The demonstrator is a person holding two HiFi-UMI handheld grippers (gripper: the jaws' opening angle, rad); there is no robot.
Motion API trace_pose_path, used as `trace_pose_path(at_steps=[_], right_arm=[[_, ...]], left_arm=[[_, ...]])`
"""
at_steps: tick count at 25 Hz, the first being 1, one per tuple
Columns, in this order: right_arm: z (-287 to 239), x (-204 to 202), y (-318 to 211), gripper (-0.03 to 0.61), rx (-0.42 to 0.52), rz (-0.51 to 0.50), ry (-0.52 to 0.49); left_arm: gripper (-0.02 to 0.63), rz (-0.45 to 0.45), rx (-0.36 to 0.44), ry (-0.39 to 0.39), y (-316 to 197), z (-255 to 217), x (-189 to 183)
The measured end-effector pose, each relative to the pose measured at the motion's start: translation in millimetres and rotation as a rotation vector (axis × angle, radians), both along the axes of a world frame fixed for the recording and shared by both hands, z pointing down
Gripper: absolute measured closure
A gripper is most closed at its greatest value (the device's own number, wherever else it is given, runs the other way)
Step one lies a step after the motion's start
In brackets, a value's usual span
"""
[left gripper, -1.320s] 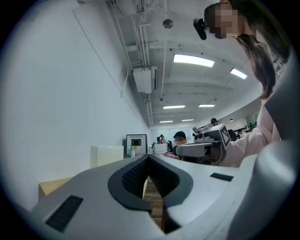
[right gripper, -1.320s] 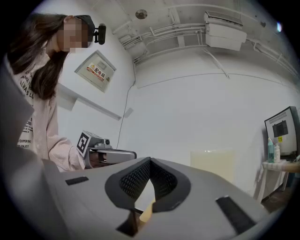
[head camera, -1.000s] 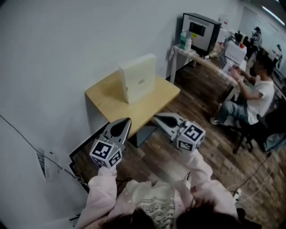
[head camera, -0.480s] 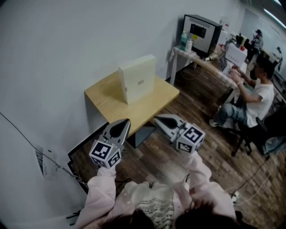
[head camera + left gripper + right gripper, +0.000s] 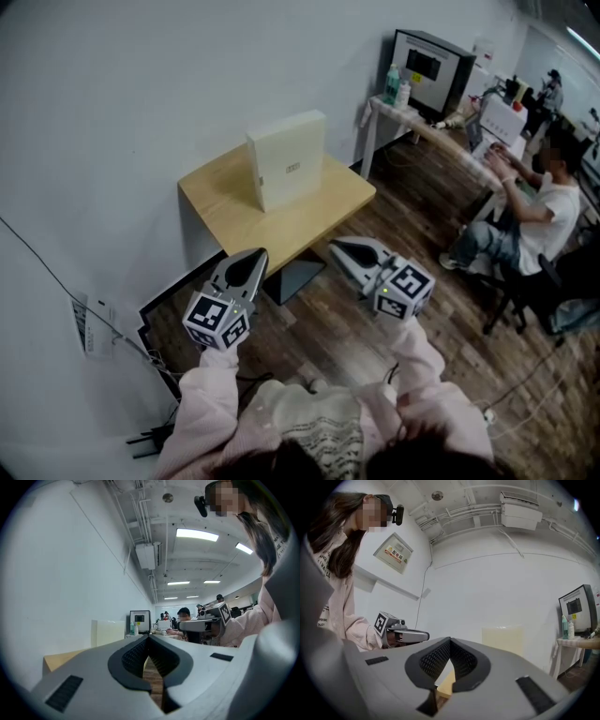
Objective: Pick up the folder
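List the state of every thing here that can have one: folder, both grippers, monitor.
folder: standing upright on the wooden table, untouched by either gripper.
left gripper: jaws together, nothing between them, held short of the table.
right gripper: jaws together, nothing between them, held short of the table.
monitor: switched on, screen lit.

I see a light wooden table (image 5: 217, 202) just ahead of my left tongs (image 5: 253, 255) and right tongs (image 5: 337, 247), plank floor (image 5: 319, 333) beneath both, a monitor (image 5: 431, 61) and bottles (image 5: 392, 82) on a white desk (image 5: 386, 107) well beyond the right tongs, a seated person (image 5: 544, 202) far off to their right
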State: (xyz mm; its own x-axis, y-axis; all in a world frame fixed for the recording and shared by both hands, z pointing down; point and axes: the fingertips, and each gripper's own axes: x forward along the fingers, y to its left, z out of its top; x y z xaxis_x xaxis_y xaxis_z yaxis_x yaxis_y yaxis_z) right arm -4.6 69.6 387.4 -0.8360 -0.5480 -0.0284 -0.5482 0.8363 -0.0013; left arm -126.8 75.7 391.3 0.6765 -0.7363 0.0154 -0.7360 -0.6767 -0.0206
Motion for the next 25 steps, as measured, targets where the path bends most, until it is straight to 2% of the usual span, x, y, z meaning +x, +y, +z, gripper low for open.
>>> trace_pose_path(at_steps=[10,25], right_arm=[[10.1,10.7,-17.2,0.58,-0.03,-0.002,-0.015],[34.1,16.7,-116.4,0.58,-0.058,0.077,0.015]], left_arm=[[0.614,-0.035,-0.033,-0.012,-11.5,13.9,-3.8],[0.614,-0.072,-0.064,0.016,-106.4,37.3,-21.7]])
